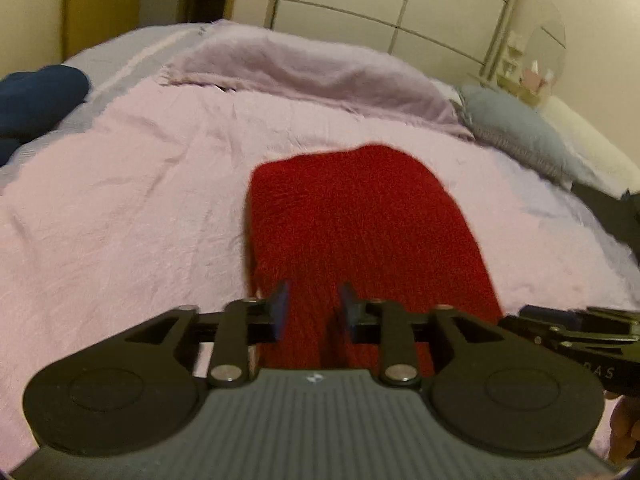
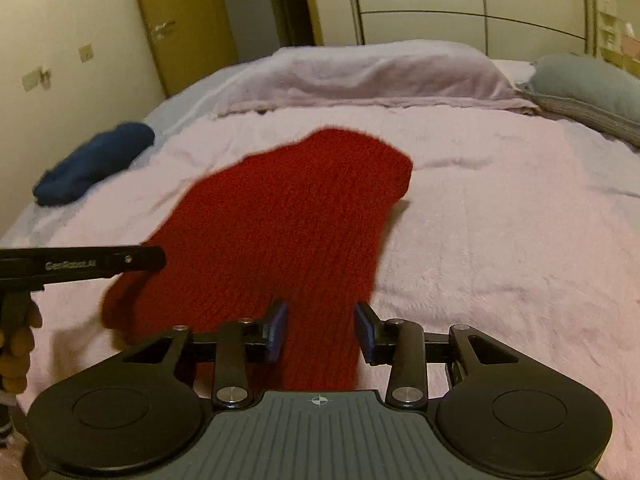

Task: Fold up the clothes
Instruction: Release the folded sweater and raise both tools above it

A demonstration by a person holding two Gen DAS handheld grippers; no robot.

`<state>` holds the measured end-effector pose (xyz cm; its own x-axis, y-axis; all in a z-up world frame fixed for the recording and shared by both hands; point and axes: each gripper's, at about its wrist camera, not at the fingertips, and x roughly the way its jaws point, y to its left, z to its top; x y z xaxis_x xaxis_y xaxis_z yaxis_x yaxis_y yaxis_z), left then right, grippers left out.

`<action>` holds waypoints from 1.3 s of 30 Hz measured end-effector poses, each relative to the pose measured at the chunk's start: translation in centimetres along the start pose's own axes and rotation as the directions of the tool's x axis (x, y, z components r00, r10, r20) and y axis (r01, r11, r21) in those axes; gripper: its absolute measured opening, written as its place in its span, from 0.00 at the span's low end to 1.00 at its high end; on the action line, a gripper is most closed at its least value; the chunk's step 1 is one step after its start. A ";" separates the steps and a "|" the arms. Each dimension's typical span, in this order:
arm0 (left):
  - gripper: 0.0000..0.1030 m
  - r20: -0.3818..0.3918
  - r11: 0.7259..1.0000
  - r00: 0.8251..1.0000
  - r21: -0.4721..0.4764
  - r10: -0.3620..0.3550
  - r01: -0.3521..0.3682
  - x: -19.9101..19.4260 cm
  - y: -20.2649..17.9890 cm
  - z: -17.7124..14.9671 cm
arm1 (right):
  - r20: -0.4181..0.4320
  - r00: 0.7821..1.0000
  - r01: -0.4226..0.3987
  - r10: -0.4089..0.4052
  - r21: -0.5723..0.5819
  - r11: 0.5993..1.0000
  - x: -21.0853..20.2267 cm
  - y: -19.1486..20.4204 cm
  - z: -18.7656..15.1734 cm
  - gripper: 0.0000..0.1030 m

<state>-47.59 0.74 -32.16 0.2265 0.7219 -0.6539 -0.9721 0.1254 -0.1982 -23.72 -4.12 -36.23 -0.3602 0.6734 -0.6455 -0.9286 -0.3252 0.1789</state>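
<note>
While the left wrist view is looking down the bed (image 1: 120, 184), the red knitted garment (image 1: 360, 216) is lying across the centre and lower middle of the frame, running from mid-bed toward the camera and passing under the left claw (image 1: 314, 308). Its pads are standing apart with red knit showing between them – nothing is being pinched. A dark blue garment (image 1: 40, 100) is sitting at the left edge, a grey pillow (image 1: 516, 128) at upper right.

In the right wrist view the same red piece is stretching from the centre down to the lower middle, where the right claw (image 2: 320, 330) is hovering over its near end, pads spread and gripping nothing. At the left edge a hand (image 2: 16, 344) is carrying the other tool.

Judging by the chunky knit, the garment is looking soft, floppy and fairly light – likely to sag and stretch, not slip. Taking it at the two near corners looks most sensible.
</note>
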 end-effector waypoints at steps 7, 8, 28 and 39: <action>0.41 -0.053 0.998 0.998 -0.056 0.031 -0.034 -5.5 -0.6 -4.2 | 0.006 1.000 0.017 -0.018 0.073 0.997 -5.3 1.0 -3.6 0.58; 0.41 -0.061 0.997 0.998 -0.061 0.034 -0.037 -6.0 -0.7 -4.8 | -0.005 1.000 0.011 -0.011 0.079 0.997 -5.8 1.1 -4.2 0.58; 0.48 -0.039 0.998 0.998 0.046 0.042 -0.040 -14.2 -5.7 -10.8 | -0.029 0.998 0.055 -0.053 0.063 0.996 -13.3 3.6 -11.2 0.59; 0.49 -0.030 0.998 0.999 0.050 0.046 -0.044 -14.7 -5.5 -10.4 | -0.012 0.999 0.043 -0.043 0.041 0.998 -14.1 4.3 -11.2 0.59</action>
<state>-44.95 -17.64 -29.06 0.1835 0.7064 -0.6836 -0.9830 0.1272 -0.1323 -21.63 -22.49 -34.66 -0.3189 0.6787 -0.6616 -0.9462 -0.2680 0.1812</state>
